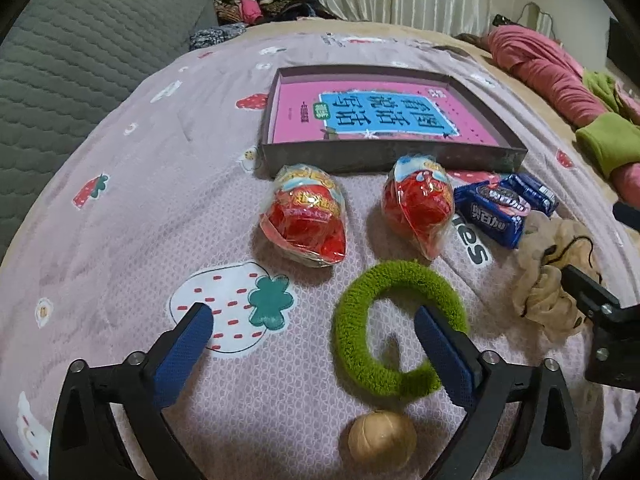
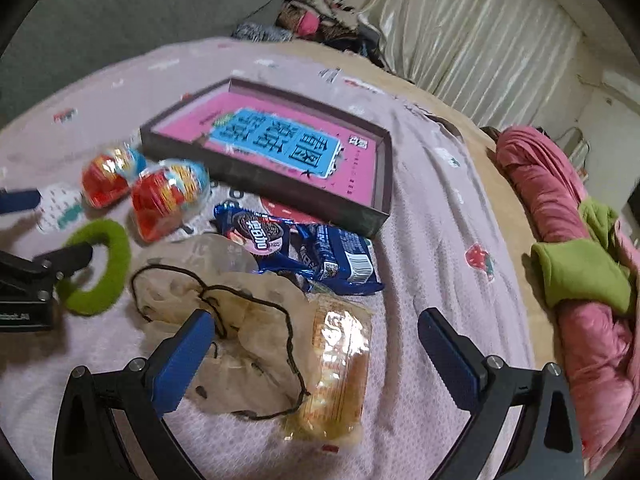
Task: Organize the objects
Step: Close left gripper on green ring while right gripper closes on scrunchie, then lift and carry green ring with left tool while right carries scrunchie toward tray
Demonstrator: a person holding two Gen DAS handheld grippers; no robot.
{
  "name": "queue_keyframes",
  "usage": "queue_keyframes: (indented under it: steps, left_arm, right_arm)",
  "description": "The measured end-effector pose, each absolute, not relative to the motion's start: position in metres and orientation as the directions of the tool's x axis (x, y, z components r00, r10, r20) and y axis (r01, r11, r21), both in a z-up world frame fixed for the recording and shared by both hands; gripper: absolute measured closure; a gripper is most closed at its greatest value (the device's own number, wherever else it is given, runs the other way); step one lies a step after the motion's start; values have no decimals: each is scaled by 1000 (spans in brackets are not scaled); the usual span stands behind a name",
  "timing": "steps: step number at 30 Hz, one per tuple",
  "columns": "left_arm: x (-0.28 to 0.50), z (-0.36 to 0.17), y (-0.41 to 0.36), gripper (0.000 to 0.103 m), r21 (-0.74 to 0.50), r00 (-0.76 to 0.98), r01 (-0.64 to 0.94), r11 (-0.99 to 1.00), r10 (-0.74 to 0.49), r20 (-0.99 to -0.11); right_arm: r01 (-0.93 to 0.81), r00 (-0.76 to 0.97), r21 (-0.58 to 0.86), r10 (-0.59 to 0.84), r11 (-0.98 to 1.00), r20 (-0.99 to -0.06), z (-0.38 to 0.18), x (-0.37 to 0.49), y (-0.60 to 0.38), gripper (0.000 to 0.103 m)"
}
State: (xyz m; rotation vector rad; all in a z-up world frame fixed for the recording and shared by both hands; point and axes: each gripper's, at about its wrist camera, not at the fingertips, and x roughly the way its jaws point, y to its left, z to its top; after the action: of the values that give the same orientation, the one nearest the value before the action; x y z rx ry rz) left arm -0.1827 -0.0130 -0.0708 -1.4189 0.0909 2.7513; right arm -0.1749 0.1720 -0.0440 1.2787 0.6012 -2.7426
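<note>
We see a bed covered by a pink strawberry-print blanket, with a grey quilted cushion on one side, pale curtains behind, and a heap of pink and green clothes along the far edge. A shallow dark box holding a pink book lies near the middle. In front of it sit two red wrapped eggs, blue cookie packs, a beige drawstring bag, a wrapped cake, a green fuzzy ring and a small tan ball. Bare blanket lies open left of the eggs and right of the box.

Our left gripper hovers low, jaws wide apart, one finger inside the ring. Our right gripper has its jaws apart over the bag and cake.
</note>
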Motion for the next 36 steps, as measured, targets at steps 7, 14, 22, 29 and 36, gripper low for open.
queue_keyframes:
  steps: [7,14,22,29,36]
  left_arm:
    - [-186,-79,-8,21,25,-542,-92,-995,29,-840]
    - [-189,-85,-7,41,12,-517,-104,-995,44,-855]
    - [-188,-84,-3,69,-12,-509,-130,-991,77,-858]
    - [-185,-81,-3,90,-70,-512,-157,-985,142,-847]
    - [-180,-68,-7,91,-102,-547,-150,-983,168,-820]
  right_arm:
    - [306,-634,-416,143,-856,-760,-58,-190,146,6]
    - [358,-608,-390,105,-849,-787,-63,-187,135,45]
    - [373,-564,-281,24,-884,-825,-65,-181,137,70]
    - [340,-556,-156,-65,-927,-829,-58,-175,151,74]
    - [308,-574,-27,-163,-951,-802,-41,-159,169,75]
